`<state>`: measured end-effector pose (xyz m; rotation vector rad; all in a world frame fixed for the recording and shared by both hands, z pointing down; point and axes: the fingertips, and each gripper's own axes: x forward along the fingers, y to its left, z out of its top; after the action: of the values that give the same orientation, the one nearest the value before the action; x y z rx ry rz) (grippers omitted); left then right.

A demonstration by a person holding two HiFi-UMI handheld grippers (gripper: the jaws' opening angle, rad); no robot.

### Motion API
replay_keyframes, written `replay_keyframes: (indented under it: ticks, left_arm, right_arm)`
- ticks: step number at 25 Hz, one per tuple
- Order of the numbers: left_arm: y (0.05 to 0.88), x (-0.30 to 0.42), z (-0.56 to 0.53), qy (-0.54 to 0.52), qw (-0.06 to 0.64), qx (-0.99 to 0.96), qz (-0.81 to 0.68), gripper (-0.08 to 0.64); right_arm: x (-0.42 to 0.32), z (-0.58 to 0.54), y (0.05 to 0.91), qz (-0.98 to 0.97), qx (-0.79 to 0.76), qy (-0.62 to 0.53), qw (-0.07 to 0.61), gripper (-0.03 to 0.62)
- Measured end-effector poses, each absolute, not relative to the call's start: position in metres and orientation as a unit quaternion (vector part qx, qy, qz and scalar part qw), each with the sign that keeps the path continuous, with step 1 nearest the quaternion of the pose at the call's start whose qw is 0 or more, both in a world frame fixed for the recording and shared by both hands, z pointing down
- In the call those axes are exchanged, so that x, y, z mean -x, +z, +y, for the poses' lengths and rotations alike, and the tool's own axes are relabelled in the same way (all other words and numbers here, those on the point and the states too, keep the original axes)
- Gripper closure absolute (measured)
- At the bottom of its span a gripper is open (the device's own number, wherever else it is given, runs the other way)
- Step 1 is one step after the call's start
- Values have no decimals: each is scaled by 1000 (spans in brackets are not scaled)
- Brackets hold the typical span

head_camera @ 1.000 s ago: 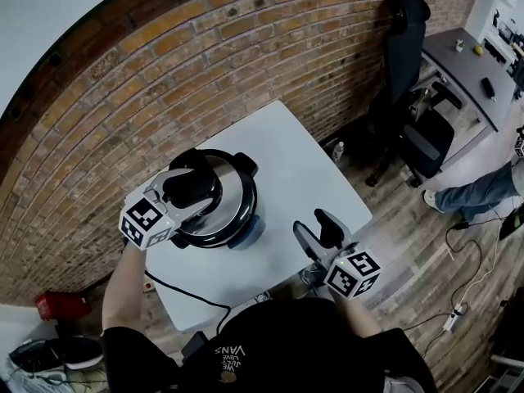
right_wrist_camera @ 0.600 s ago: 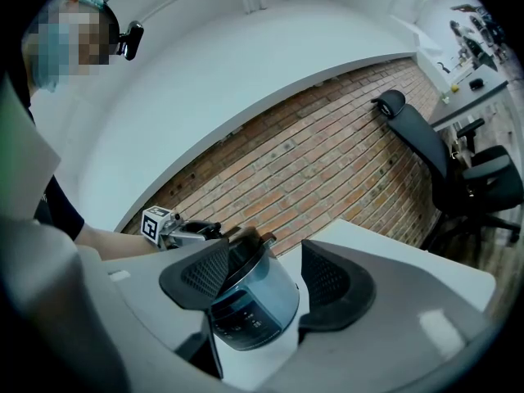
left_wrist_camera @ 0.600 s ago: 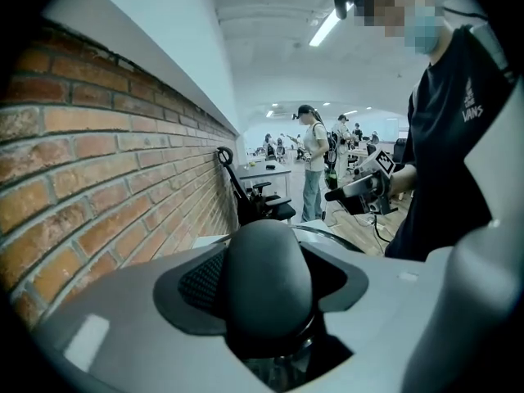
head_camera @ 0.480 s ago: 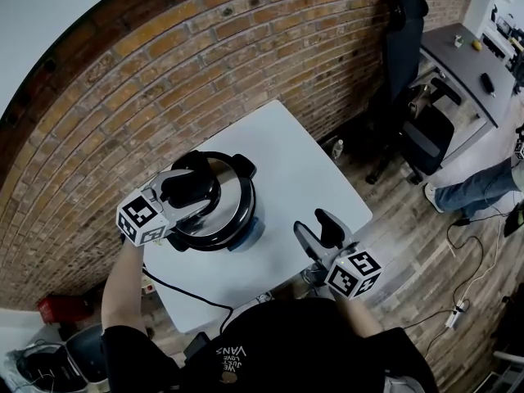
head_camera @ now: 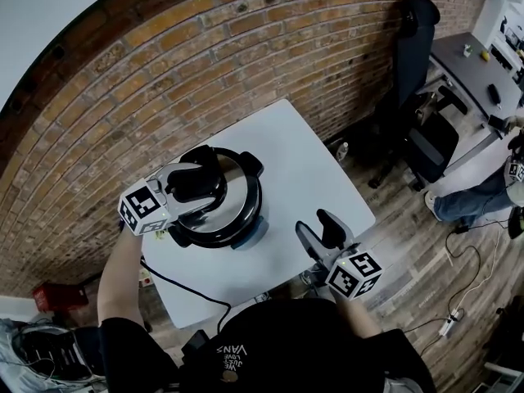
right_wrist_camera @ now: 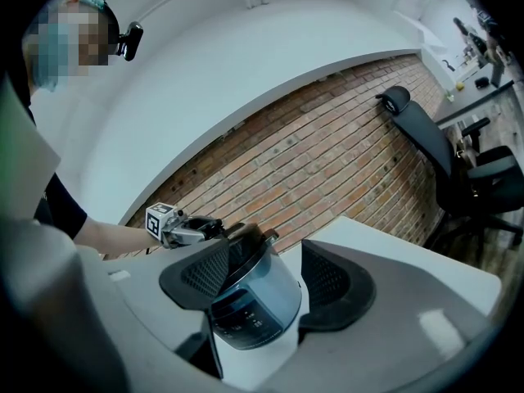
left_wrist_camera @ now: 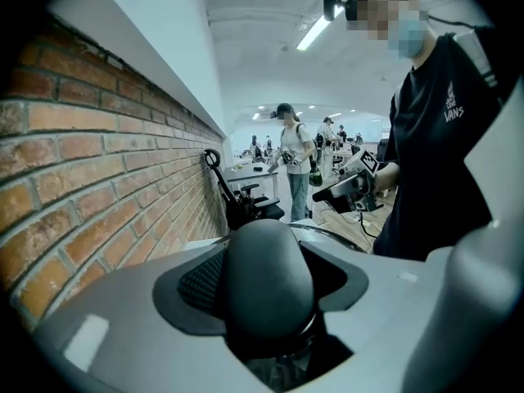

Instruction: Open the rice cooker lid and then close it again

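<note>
The left gripper (head_camera: 199, 183) has its jaws closed on the black, dome-shaped knob (left_wrist_camera: 266, 281) at the middle of the lid (head_camera: 237, 195), the dark pads pressed against the knob on both sides. The lid is round and of shiny steel, and it lies over the top of the rice cooker (right_wrist_camera: 250, 301). In the right gripper view it looks slightly tilted, but I cannot tell whether it is clear of the pot. The cooker has a pale blue-grey body, a black handle on each of two opposite sides and a dark control panel (right_wrist_camera: 239, 318) on the side facing the person. It stands on the left part of a white square surface (head_camera: 303, 166), near the brick wall (head_camera: 205, 64). A black cord (head_camera: 184, 293) runs from the cooker's left side over the near edge of the surface. The right gripper (head_camera: 322, 229) hovers over the near right part of the surface, well apart from the cooker, with its jaws wide and nothing held between them. Beyond the surface to the right stands a black office chair (head_camera: 417, 97) on a wooden floor.
</note>
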<state>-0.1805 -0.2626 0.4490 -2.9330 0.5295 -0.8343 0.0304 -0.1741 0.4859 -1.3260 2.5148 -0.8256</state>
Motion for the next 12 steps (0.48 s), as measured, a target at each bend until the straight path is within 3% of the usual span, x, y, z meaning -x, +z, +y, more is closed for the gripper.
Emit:
replay_keyframes:
  ticks: [12]
  left_arm:
    - [458,179,-254,-277,41,952,120,281]
  right_arm:
    - [-25,-176,487,848,441,-282,79,316]
